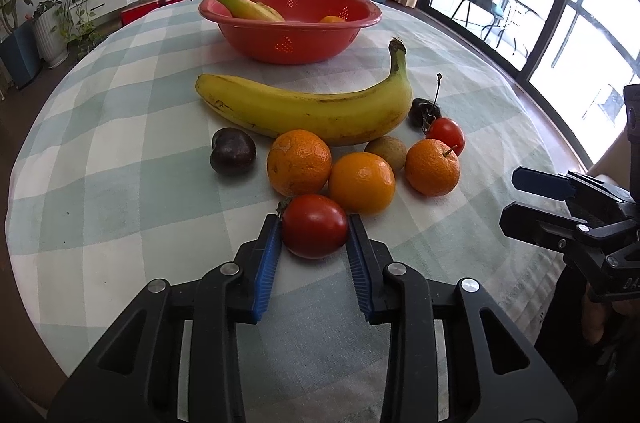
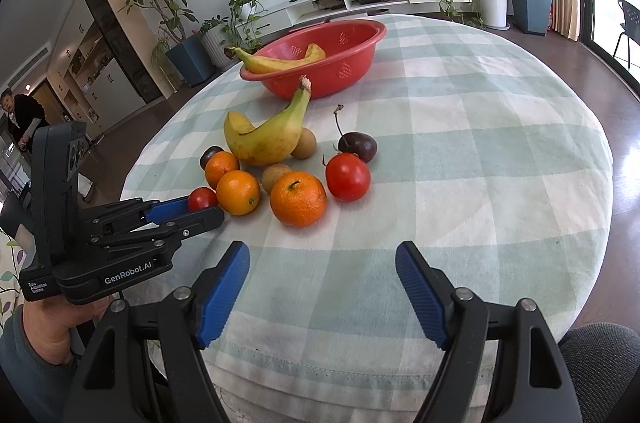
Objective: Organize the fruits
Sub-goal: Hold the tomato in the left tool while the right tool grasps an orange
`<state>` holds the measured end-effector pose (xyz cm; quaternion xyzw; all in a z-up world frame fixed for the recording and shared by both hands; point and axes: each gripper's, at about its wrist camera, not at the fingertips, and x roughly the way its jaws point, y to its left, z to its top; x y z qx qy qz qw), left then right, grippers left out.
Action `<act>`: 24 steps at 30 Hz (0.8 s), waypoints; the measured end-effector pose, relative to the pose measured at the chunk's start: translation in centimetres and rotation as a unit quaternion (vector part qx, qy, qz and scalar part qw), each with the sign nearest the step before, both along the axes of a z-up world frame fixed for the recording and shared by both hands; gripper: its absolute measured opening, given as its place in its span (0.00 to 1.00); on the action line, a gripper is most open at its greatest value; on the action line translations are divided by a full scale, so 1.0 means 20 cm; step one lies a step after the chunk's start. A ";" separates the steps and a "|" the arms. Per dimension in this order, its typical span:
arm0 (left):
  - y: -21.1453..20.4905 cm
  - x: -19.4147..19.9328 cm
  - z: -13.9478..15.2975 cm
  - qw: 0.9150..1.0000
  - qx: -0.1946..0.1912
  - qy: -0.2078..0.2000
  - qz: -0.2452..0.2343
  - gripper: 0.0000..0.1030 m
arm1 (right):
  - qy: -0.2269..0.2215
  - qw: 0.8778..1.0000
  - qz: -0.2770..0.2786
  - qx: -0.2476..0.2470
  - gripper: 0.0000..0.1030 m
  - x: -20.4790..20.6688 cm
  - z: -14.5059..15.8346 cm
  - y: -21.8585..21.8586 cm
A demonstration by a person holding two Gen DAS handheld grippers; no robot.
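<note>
My left gripper [image 1: 314,223] is shut on a small red tomato [image 1: 314,226] that rests on the checked tablecloth; both blue pads touch its sides. The right wrist view shows the same grip from the side, left gripper [image 2: 204,207] on the tomato [image 2: 203,198]. Just beyond lie three oranges [image 1: 299,163] [image 1: 362,183] [image 1: 432,167], a second tomato [image 1: 446,135], a brownish round fruit [image 1: 386,153], two dark cherries [image 1: 233,151] [image 1: 424,111] and a banana [image 1: 312,111]. A red bowl [image 1: 372,11] behind holds a banana [image 1: 240,5] and an orange [image 1: 332,19]. My right gripper [image 2: 322,249] stands open and empty over bare cloth.
The round table [image 2: 500,143] has free cloth on its right half. A hand [image 2: 52,327] holds the left gripper at the table's left edge. A person [image 2: 16,115] stands far off at the left. Potted plants and a TV shelf line the far wall.
</note>
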<state>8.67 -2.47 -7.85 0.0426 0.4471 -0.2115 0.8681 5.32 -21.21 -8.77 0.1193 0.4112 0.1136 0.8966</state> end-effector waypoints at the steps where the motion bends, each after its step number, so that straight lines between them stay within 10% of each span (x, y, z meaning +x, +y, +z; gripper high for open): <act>1: 0.01 0.00 0.00 1.000 -0.002 0.000 0.002 0.30 | 0.001 1.000 0.000 0.000 0.76 0.00 0.00 0.00; 24: 0.11 -0.14 0.04 0.997 -0.073 0.001 0.011 0.30 | 0.048 0.998 0.041 -0.029 0.56 0.24 -0.01 0.14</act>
